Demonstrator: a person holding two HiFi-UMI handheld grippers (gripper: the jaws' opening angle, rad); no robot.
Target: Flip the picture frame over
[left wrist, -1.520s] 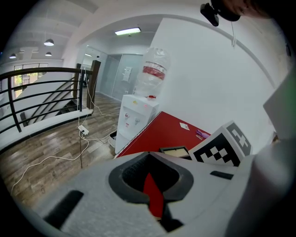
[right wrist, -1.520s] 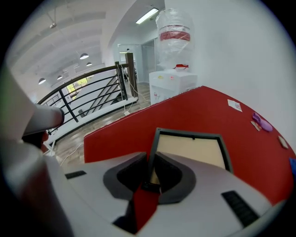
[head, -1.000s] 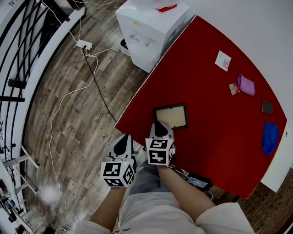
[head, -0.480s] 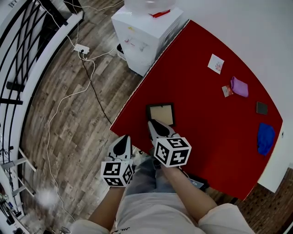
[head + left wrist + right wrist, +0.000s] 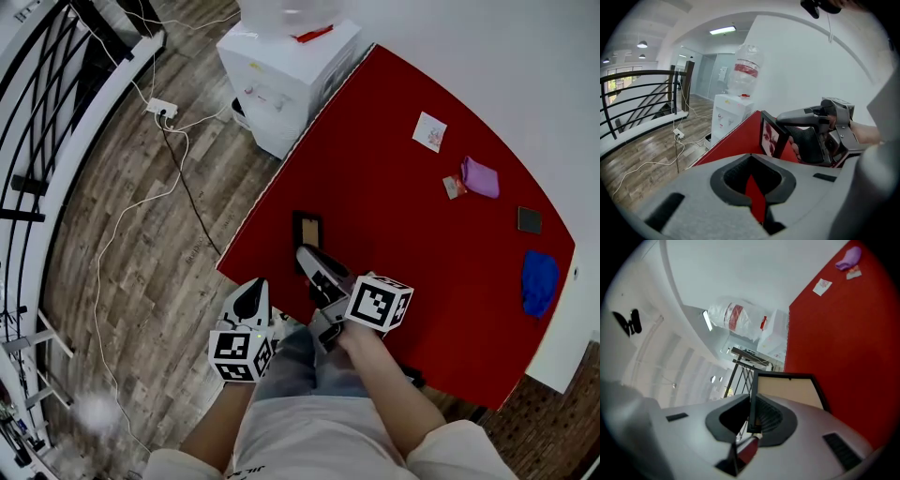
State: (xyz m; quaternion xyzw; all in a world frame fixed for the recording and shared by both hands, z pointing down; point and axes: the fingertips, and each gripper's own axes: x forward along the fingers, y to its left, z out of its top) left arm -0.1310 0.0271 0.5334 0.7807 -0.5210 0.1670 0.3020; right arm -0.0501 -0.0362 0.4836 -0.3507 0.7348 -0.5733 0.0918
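The black picture frame (image 5: 307, 228) is tipped up on its edge above the red table (image 5: 422, 244), close to the near left edge. My right gripper (image 5: 315, 263) is shut on its near rim and holds it clear of the cloth. In the right gripper view the frame's tan backing (image 5: 787, 391) rises from my right gripper (image 5: 751, 417). The left gripper view shows the frame's glass side (image 5: 770, 137) with the right gripper (image 5: 806, 136) clamped on it. My left gripper (image 5: 250, 300) hangs shut and empty off the table's edge, by the person's legs; its jaws (image 5: 752, 185) are pressed together.
A white water dispenser (image 5: 281, 56) stands at the table's far left corner. On the table lie a white card (image 5: 429, 131), a purple cloth (image 5: 480, 176), a dark square (image 5: 530, 219) and a blue cloth (image 5: 539, 281). A power strip (image 5: 157, 108) with cables lies on the wooden floor beside a railing.
The frame lay flat with its backing up; my right gripper has risen and rolled, bringing the frame up onto its edge. The left gripper has hardly shifted.
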